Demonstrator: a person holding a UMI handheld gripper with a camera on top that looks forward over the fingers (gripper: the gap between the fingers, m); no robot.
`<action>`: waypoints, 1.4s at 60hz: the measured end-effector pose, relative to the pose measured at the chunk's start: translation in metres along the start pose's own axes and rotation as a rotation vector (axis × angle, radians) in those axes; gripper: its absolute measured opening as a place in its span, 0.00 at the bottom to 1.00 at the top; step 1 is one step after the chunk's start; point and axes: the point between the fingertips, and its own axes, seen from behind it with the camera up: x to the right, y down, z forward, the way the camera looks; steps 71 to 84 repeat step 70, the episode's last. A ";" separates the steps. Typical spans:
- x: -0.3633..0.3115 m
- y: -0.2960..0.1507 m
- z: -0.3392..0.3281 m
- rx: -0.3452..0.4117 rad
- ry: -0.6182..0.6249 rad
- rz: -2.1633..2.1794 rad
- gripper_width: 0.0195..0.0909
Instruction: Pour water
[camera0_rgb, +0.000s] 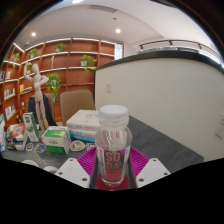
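Observation:
A clear plastic bottle with a white cap and a red label reading SODA stands upright between my gripper's fingers. The magenta pads press against its lower body on both sides, so my gripper is shut on it. The bottle's base is hidden below the fingers. No cup or other vessel shows ahead of the bottle.
A grey table stretches ahead. On it to the left lie a white box, a green packet and several small items. A tan chair, bookshelves with plants and a white partition wall stand beyond.

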 end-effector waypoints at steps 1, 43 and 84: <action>0.001 0.002 0.000 -0.010 0.003 -0.007 0.44; -0.121 -0.055 -0.210 -0.189 -0.276 -0.077 0.95; -0.201 -0.084 -0.291 -0.127 -0.398 -0.120 0.93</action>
